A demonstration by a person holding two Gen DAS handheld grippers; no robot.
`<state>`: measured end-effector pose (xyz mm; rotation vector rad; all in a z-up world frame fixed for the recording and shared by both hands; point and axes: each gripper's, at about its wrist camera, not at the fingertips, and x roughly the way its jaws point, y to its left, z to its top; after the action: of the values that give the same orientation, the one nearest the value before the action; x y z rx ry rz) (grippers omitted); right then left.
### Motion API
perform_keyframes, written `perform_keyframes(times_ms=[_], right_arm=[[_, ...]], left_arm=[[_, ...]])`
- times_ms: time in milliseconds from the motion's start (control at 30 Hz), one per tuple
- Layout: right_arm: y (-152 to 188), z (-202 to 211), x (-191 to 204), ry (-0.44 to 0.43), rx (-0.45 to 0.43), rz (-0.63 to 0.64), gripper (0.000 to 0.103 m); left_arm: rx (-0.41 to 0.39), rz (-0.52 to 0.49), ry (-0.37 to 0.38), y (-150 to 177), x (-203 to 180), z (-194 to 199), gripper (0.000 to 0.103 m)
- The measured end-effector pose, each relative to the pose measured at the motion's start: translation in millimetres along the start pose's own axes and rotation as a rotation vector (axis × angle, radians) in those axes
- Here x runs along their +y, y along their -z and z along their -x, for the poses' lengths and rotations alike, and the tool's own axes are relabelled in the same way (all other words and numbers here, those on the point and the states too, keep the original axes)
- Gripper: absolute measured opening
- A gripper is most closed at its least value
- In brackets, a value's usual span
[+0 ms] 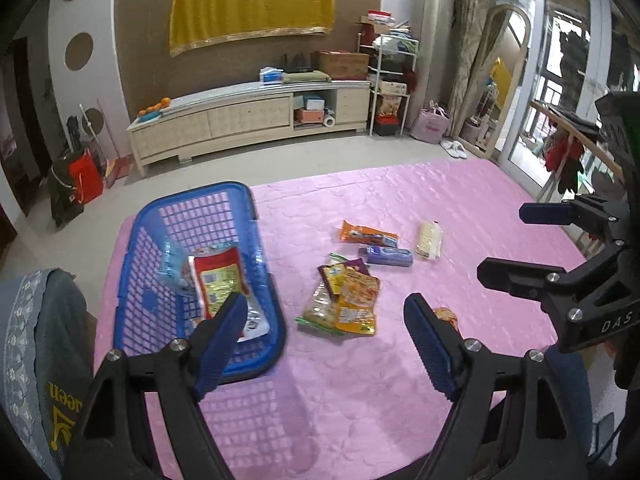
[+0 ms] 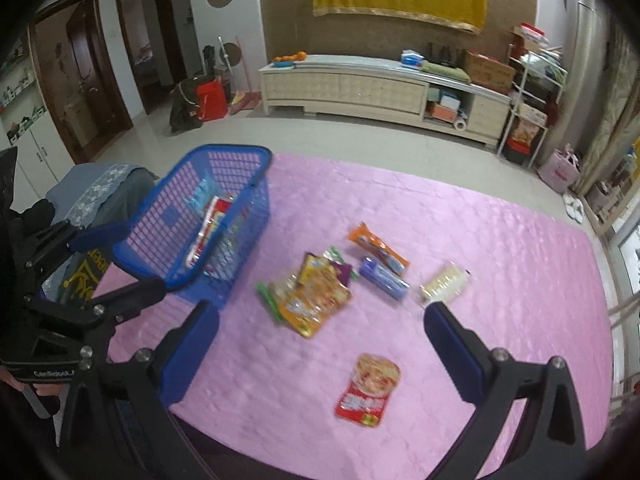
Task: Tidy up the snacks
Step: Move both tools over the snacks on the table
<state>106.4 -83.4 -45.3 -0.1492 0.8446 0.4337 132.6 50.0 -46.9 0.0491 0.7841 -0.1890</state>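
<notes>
Both claws hung spread, empty: left claw, right claw. Blue basket held approx. 2 pkts, blurry; loose snacks lay on pink worktop.

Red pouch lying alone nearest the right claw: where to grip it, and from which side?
Take the red pouch by one of its long side edges, coming from above with the right claw, which is open and empty. It lies flat on the pink cover, apart from the other packets, so the sides are free. A flat pouch gives little to pinch; one finger probably has to slide under an edge.
</notes>
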Motion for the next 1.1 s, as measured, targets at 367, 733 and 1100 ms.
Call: perform_keyframes(times_ms=[367,733,1100], right_arm=[[41,-20,-46,0.022,0.015,-0.083,0.103],[68,-72,-84,0.048,0.078,-0.144,0.103],[67,-120,-108,0.033,0.124,-0.172,0.103]], left_arm=[[0.088,-0.035,0.061,15,-42,-54,0.079],[0.197,-0.022,0.084,22,-57,-118,0.079],[0.318,-0.073,0.011,18,-56,-185,0.079]])
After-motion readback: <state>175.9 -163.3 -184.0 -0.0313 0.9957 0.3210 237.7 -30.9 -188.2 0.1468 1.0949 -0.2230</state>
